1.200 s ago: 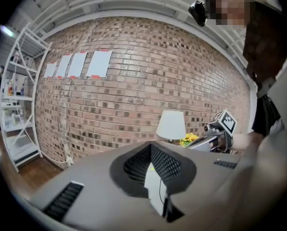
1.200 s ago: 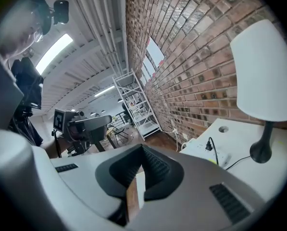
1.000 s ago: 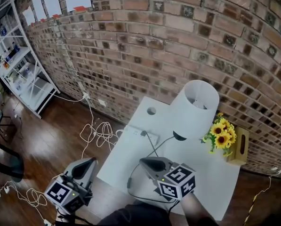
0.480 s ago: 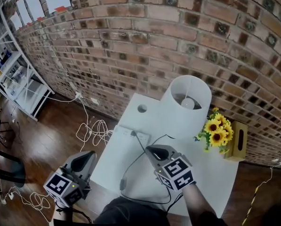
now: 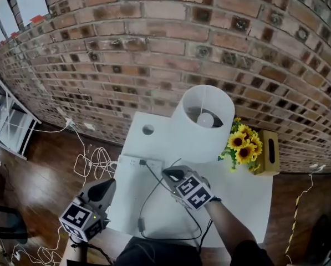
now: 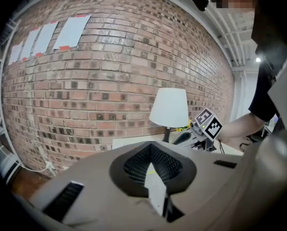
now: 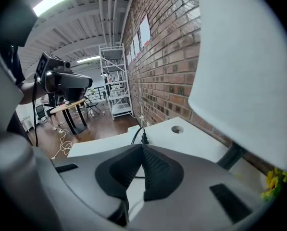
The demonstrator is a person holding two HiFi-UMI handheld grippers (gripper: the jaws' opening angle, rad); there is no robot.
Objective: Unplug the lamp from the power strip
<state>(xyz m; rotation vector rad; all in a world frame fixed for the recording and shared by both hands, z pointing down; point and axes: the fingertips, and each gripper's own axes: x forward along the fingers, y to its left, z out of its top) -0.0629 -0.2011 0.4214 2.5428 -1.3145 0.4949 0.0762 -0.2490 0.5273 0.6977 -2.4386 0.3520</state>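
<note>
Grey right gripper [image 5: 169,174] tilts down over table [image 5: 248,195] | jaws together

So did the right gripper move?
Yes. The right gripper came farther in over the table, closer to the lamp.

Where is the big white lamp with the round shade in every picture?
Head view: the white lamp with the round shade stands just right of centre, at the far side of the white table.
Left gripper view: the lamp is small, just right of centre.
Right gripper view: its shade fills the upper right.
Shared landmark: the red brick wall behind the lamp shows in all three views.
</note>
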